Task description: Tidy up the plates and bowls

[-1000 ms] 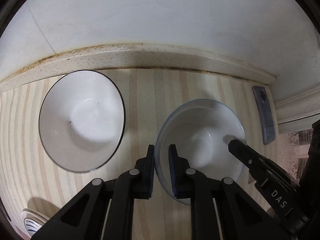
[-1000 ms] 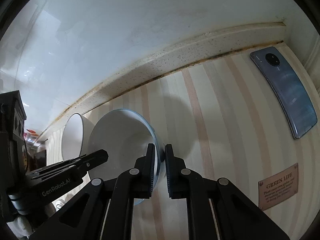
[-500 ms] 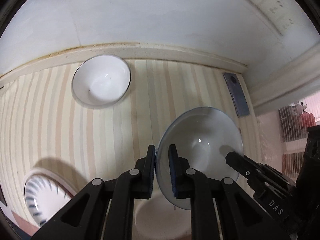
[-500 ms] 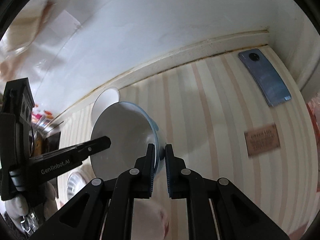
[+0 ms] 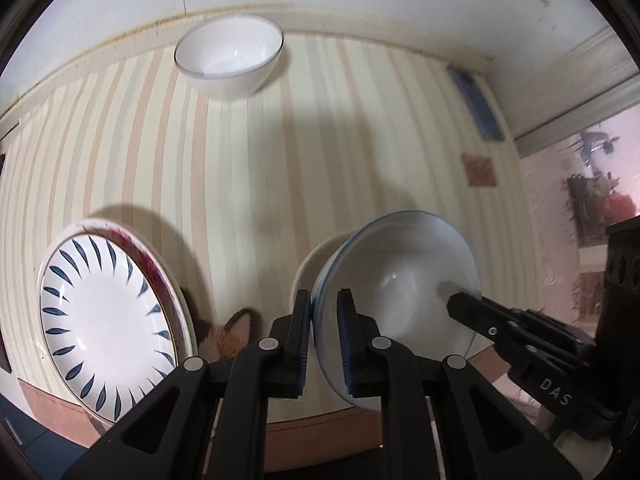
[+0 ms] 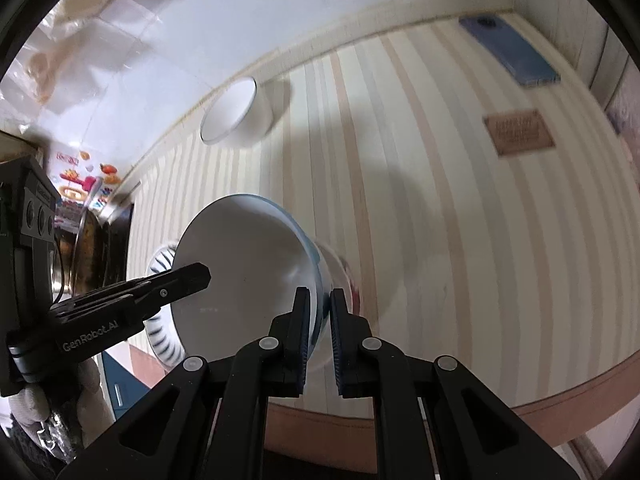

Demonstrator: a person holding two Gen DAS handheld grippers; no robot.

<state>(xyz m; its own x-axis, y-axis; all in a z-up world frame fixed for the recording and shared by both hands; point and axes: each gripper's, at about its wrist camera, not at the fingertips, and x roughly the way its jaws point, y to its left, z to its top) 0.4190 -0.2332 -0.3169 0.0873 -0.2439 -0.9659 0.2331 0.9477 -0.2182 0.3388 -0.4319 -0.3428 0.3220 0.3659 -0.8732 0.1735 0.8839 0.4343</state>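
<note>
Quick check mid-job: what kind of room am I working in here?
Likely a home kitchen or dining corner: a striped tablecloth, a white ceramic bowl by the tiled wall, and a blue-leaf-patterned plate.

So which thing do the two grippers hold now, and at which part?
Both hold the blue-rimmed bowl by its rim: the left gripper on one side, the right gripper on the opposite side.

A blue-rimmed white bowl point(image 5: 404, 280), a white plate point(image 5: 106, 324) with blue leaf marks, cream-and-tan striped tabletop point(image 5: 280, 152).
</note>
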